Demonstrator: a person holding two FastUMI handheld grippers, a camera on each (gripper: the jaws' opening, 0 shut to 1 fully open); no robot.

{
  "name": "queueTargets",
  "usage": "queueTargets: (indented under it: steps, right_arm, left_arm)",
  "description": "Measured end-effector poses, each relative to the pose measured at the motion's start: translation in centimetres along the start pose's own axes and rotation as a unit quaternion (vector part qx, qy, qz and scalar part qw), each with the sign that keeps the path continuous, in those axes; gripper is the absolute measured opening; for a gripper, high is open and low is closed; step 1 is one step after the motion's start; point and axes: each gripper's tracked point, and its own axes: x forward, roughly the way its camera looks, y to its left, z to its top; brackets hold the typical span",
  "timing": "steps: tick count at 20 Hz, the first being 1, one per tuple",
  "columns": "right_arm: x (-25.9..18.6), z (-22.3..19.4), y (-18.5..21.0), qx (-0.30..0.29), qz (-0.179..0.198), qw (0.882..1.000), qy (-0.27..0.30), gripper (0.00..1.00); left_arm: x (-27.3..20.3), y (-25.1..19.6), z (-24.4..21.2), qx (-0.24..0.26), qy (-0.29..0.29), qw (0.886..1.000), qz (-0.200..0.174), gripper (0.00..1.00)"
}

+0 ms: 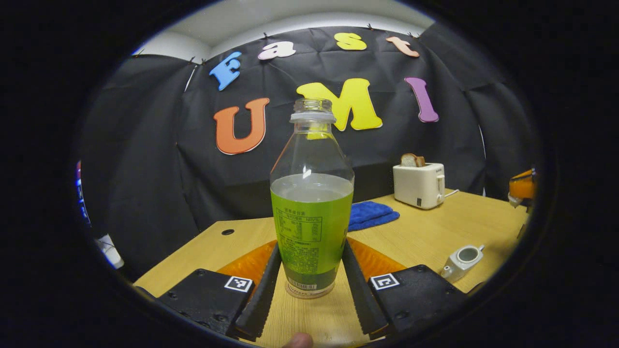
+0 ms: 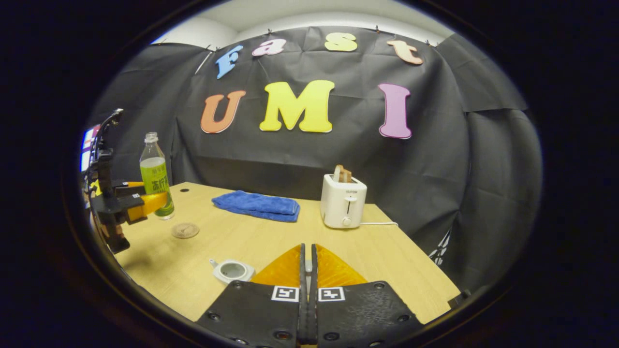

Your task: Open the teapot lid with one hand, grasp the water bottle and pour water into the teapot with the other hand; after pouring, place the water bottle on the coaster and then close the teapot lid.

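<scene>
With the left gripper (image 1: 309,285) clamped on the water bottle (image 1: 312,212) and the right gripper's (image 2: 308,270) fingers closed, perhaps pinching the lid, we should tilt slowly over the open teapot (image 2: 232,270).

— The clear, glossy plastic water bottle (image 1: 312,203) wore a shiny green label. The table?
— Pale matt wood-grain tabletop (image 2: 271,241); fluffy blue cloth towel (image 2: 256,205); smooth white toaster (image 2: 344,203); glazed-looking white teapot (image 1: 461,261).
</scene>
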Motion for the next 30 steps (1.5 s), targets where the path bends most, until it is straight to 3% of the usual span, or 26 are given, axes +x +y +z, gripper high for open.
queueTargets:
  steps: [6, 13, 30]
  right_arm:
    - [0.6, -0.5, -0.4, 0.006, -0.007, 1.000, 0.009, 0.00]
    - [1.2, -1.3, -0.9, 0.013, -0.013, 1.000, 0.021, 0.00]
    - [1.7, -1.8, -1.1, 0.017, -0.010, 0.999, 0.029, 0.00]
  left_arm:
    - [3.8, 0.9, -2.2, -0.050, 0.015, 0.999, -0.002, 0.74]
    - [6.2, 1.6, -4.6, -0.058, 0.042, 0.997, 0.001, 0.75]
    - [6.8, 2.1, -7.8, -0.062, 0.090, 0.994, 0.018, 0.79]
